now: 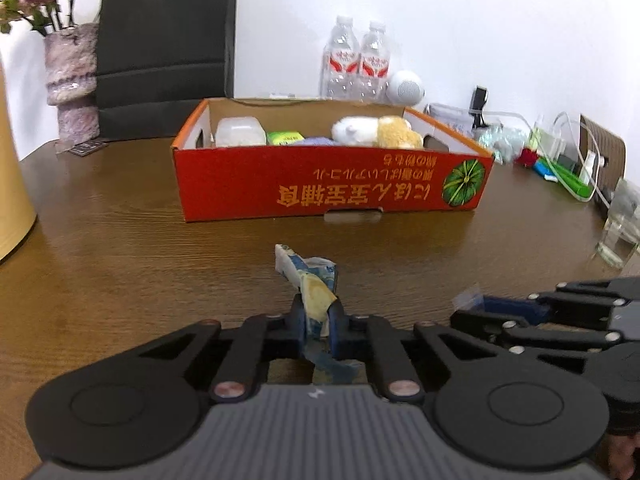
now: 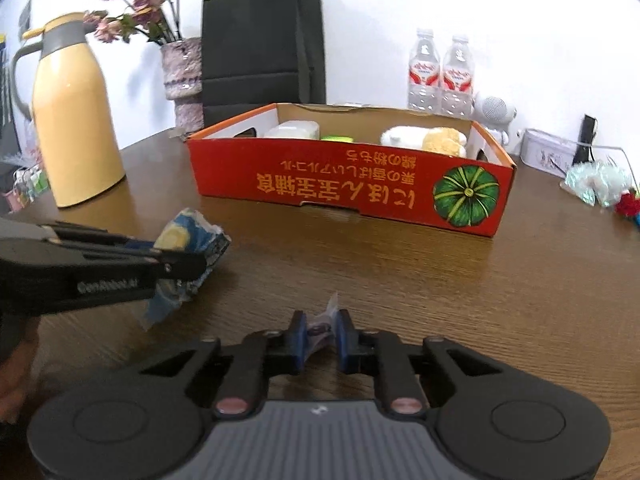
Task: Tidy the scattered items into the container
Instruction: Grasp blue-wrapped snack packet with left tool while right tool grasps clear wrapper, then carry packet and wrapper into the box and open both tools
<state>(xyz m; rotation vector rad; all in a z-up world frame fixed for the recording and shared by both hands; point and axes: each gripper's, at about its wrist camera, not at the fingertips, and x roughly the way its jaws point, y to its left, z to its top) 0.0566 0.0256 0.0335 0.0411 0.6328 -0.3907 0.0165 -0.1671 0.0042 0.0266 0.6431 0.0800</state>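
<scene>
The box [image 1: 332, 184] stood toward the far edge of the table [image 1: 120, 240], a red carton with an orange rim, open at the top, its print upside down and a green pumpkin picture at its right end. Inside, from left to right, lay a pale plastic tub [image 1: 240, 132], a small green pack [image 1: 285, 137], something lilac [image 1: 318, 141] barely showing above the wall, and a white and tan plush toy [image 1: 378, 130]. What lay lower in the box was hidden by its near wall.

The left tool [image 1: 319, 320] was pressed together on a crumpled blue, white and yellow wrapper [image 1: 308, 276], which stuck out forward past the fingertips and hung above the table on the near side, in front of the box. The right tool [image 2: 320, 336] pinched a small clear packet [image 2: 325, 322]; its contents were too small to tell, perhaps something dark. Both items were outside the box, near the table's front edge, the two tools just beside each other.

Behind the box stood a black bag [image 1: 164, 40], a vase [image 1: 72, 80] with dried flowers, two water bottles [image 1: 356, 60] and a white speaker [image 1: 404, 87]. A yellow jug [image 2: 76, 120] stood toward the left edge, and a glass [image 1: 618, 232] at the right edge.
</scene>
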